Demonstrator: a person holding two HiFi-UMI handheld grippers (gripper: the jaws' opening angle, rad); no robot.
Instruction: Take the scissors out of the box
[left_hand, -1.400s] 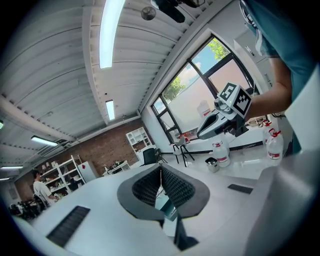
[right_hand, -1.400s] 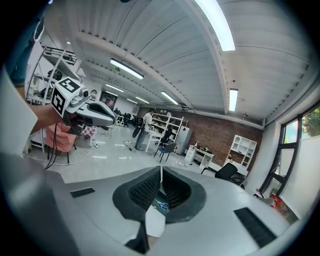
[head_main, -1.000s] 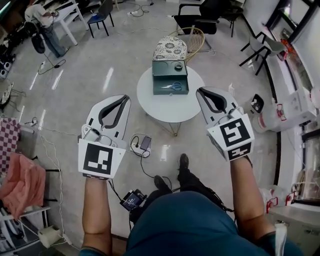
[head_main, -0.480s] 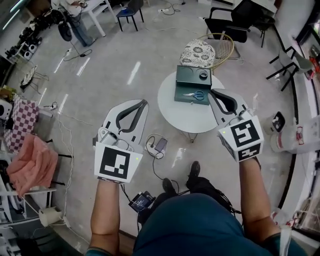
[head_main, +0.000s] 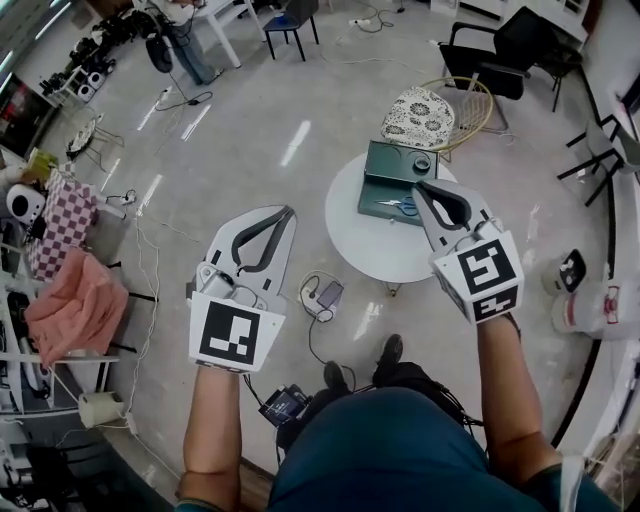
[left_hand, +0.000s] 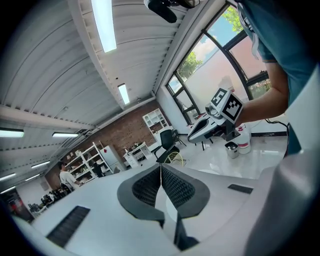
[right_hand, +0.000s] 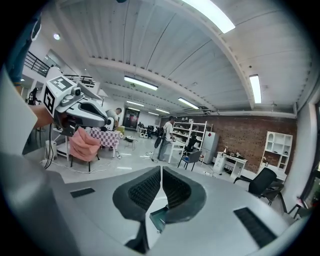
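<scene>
A dark green box (head_main: 385, 185) lies open on a small round white table (head_main: 370, 245), its lid flat behind it. The scissors (head_main: 398, 204), with blue handles, lie inside near the box's front right. My right gripper (head_main: 419, 187) is shut and held high over the box's right edge, its body hiding part of the handles. My left gripper (head_main: 288, 211) is shut too, held over the floor left of the table. In the right gripper view a green corner of the box (right_hand: 157, 218) shows under the closed jaws. Both grippers hold nothing.
A wire chair with a patterned cushion (head_main: 420, 108) stands right behind the table. Cables and a power strip (head_main: 325, 296) lie on the floor by the table's left. A pink cloth on a rack (head_main: 75, 305) is far left. Black chairs (head_main: 505, 45) stand at the back right.
The view has swung and I have come closer to the table. The box has drawn toward my right gripper, which now overlaps its right edge. Both grippers stay shut.
</scene>
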